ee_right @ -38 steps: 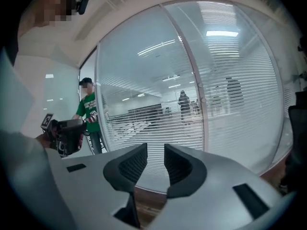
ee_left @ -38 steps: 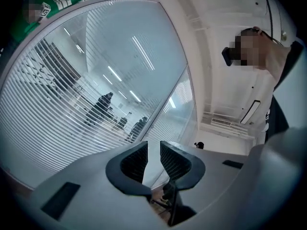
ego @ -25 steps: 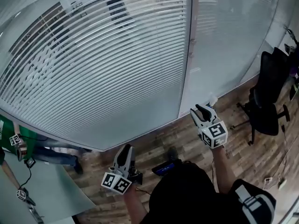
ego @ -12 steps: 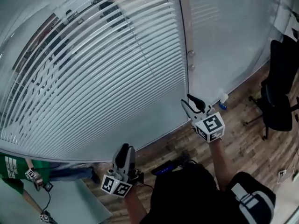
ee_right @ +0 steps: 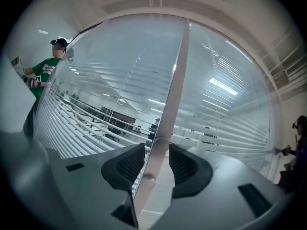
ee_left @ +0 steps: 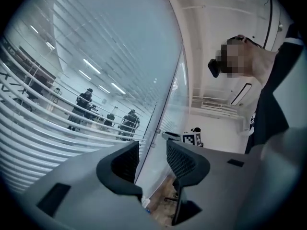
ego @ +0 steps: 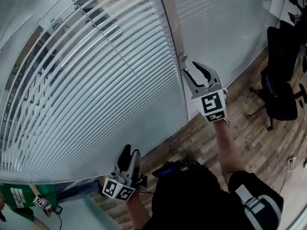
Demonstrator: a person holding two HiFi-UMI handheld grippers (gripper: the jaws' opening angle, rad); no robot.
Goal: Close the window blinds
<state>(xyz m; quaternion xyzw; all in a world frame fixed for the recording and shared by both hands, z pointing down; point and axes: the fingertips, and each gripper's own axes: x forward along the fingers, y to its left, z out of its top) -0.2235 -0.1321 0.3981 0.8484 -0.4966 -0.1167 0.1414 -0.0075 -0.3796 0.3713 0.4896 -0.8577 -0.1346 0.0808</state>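
White slatted blinds (ego: 96,80) hang behind the glass left of a pale upright post (ego: 169,18); their slats stand partly open, and people show through them. The pane right of the post (ego: 225,23) looks closed. A small round knob (ego: 183,57) sits on the post. My right gripper (ego: 194,68) is raised just right of that knob, its jaws opening. In the right gripper view the post (ee_right: 168,104) and a knob (ee_right: 145,180) show through the gap of that gripper (ee_right: 157,159), with no pad pressing on them. My left gripper (ego: 128,157) hangs low, open and empty (ee_left: 152,159).
A black office chair (ego: 280,95) stands at the right on the wooden floor (ego: 240,128). A person in a green shirt (ego: 19,198) is at the lower left, beside the glass. A dark object (ego: 165,169) lies on the floor near my feet.
My right gripper has risen and moved up to the knob on the post, and its jaws have spread wider. The left gripper has stayed low.
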